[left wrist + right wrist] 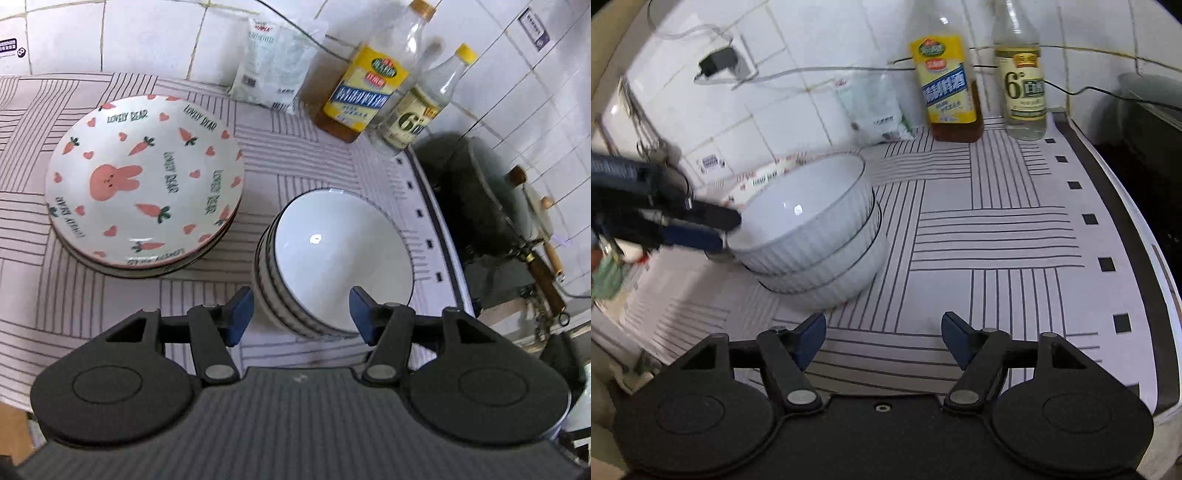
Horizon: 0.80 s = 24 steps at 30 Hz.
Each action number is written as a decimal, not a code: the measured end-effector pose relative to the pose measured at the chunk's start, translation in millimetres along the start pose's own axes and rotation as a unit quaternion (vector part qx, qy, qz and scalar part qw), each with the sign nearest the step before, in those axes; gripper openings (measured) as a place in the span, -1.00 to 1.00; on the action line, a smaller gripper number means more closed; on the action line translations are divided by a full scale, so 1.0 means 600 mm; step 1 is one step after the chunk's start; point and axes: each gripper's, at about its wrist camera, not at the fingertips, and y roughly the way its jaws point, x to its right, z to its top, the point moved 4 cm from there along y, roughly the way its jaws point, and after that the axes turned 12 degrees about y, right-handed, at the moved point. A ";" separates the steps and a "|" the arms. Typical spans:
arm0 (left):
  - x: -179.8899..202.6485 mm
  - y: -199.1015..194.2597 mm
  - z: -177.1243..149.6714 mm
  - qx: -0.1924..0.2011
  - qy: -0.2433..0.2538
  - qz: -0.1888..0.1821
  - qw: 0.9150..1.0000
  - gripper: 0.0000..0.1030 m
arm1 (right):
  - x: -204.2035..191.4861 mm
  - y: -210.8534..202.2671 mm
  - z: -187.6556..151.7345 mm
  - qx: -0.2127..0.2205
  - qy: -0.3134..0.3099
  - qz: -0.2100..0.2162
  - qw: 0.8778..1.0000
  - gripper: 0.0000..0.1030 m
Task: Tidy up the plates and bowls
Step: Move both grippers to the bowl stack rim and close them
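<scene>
A stack of white bowls with dark-lined outsides (340,258) stands on the striped cloth; it also shows in the right wrist view (816,236). A stack of rabbit-and-carrot plates (144,181) lies left of it, and its rim peeks out behind the bowls (764,177). My left gripper (301,314) is open, its jaws on either side of the near rim of the bowl stack; from the right wrist view it shows at the stack's left side (713,229). My right gripper (882,339) is open and empty over bare cloth, right of the bowls.
Two bottles (365,88) (424,107) and a white bag (273,62) stand against the tiled wall. A dark pan with utensils (491,221) sits past the cloth's right edge. A charger and cables (716,62) hang on the wall.
</scene>
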 end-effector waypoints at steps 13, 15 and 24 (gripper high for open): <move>-0.047 0.095 0.003 -0.012 -0.056 -0.045 0.997 0.20 | -0.044 0.097 -0.013 0.044 -0.110 0.009 0.993 0.85; -0.052 0.106 0.003 -0.016 -0.061 -0.053 0.997 0.14 | -0.051 0.108 -0.008 0.046 -0.112 0.027 0.992 0.85; -0.057 0.129 0.002 -0.031 -0.059 -0.034 0.997 -0.14 | -0.073 0.138 0.009 0.050 -0.146 0.062 0.986 0.89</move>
